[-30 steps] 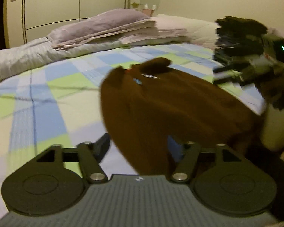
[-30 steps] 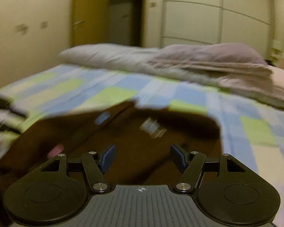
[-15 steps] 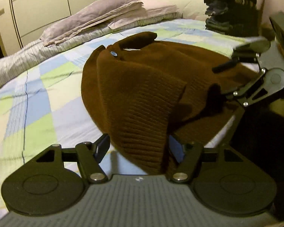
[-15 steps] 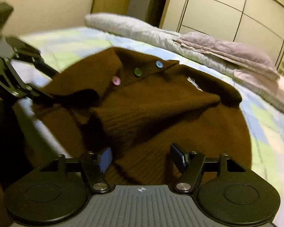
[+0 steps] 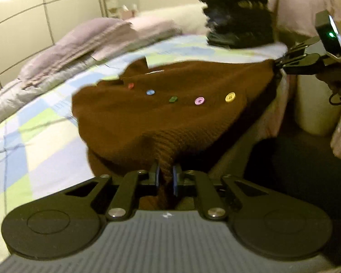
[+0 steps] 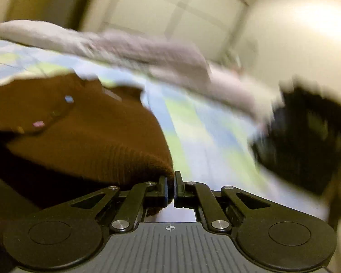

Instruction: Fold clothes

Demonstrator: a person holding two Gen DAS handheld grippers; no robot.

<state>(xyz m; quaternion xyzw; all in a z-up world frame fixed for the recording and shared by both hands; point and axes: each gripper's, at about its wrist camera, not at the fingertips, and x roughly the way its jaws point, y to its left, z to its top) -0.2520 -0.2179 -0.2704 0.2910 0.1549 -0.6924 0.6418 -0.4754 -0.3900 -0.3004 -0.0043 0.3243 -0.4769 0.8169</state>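
Observation:
A brown knit cardigan (image 5: 161,111) with several coloured buttons (image 5: 199,100) lies spread over the near corner of the bed (image 5: 29,141), buttons up. My left gripper (image 5: 164,177) is shut on a bunch of its ribbed hem at the bed's edge. My right gripper (image 6: 170,187) is shut on another corner of the cardigan (image 6: 84,141); it also shows in the left wrist view (image 5: 282,64) at the far right, pulling the hem taut.
A stack of dark folded clothes (image 5: 238,27) sits at the bed's far right corner, also in the right wrist view (image 6: 307,145). Grey-lilac pillows and duvet (image 5: 79,45) lie along the head. A pale bin (image 5: 318,109) stands on the floor to the right.
Both grippers have closed on the cardigan's hem corners and pulled it flat. The cardigan now lies spread with the button row showing, where it was bunched before.

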